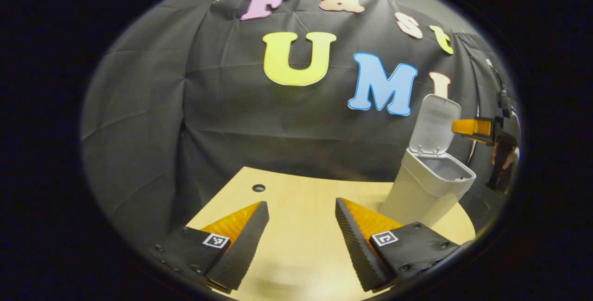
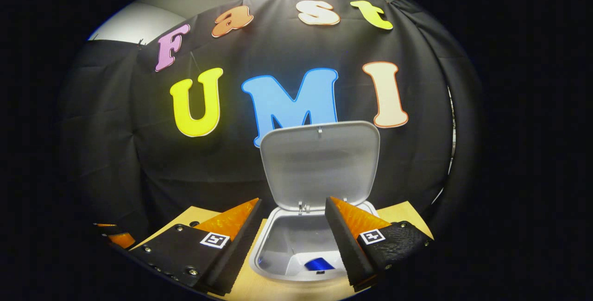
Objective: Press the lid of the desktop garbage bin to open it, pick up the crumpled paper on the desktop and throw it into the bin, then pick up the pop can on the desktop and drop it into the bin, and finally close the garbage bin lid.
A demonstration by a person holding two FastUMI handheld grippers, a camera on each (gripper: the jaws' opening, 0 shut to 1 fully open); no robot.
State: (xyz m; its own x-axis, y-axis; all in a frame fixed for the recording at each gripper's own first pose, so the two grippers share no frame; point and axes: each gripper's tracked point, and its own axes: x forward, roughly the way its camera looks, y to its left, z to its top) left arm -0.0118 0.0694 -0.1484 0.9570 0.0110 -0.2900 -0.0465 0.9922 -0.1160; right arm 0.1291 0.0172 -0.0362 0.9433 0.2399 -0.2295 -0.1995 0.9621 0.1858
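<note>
Item: desktop garbage bin, standing on the surface, mouth open directly below and just ahead of the right claw. Lid: raised upright on its rear hinge, facing the right claw head-on, top edge high above the fingertips, long axis running side to side across the claw's line. Contents: a blue object, probably the pop can, and something white beside it, possibly the paper. Right claw: fingers spread wide, nothing held, poised over the bin's near rim. Left claw: likewise spread and empty, low over bare surface, bin off to its right. Judgement: only closing remains; the right claw is nearer, and must go up and behind the lid's top edge.
</note>
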